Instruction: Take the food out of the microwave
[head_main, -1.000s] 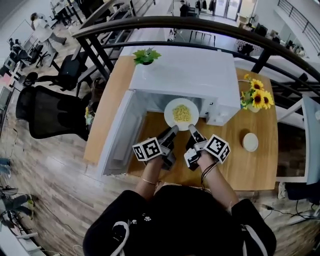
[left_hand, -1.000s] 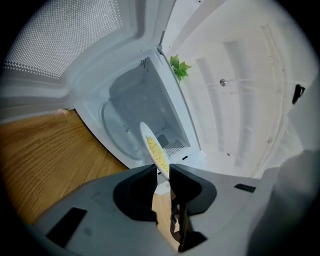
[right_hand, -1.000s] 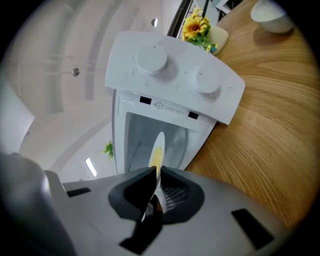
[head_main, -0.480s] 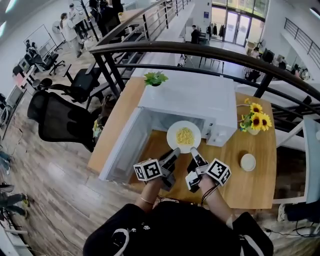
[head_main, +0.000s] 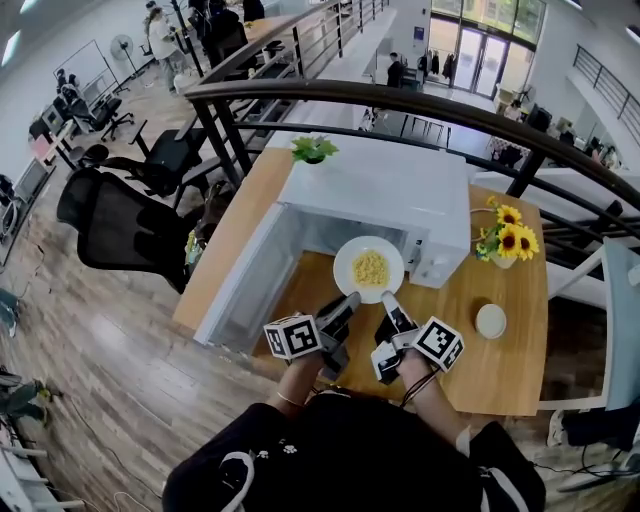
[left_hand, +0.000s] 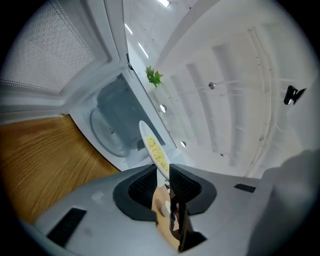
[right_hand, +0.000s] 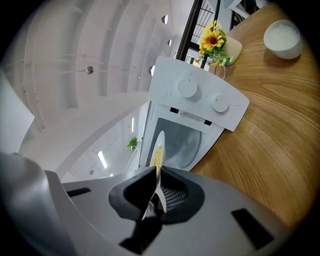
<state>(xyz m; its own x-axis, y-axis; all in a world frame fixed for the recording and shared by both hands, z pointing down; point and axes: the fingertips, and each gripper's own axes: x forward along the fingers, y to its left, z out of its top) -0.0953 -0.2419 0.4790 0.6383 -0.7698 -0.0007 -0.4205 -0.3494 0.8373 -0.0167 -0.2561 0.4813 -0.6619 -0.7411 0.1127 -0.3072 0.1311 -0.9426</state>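
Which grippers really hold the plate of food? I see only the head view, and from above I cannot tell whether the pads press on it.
Observer: In the left gripper view, the left gripper has both pads closed on the rim of the plate.
Operator: And the other one?
Observer: The right gripper also pinches the rim. Its view shows the plate edge-on between its pads.
Operator: Is anything left inside the microwave?
Observer: In the left gripper view, the cavity of the microwave shows only its glass turntable, with nothing on the part that is visible.
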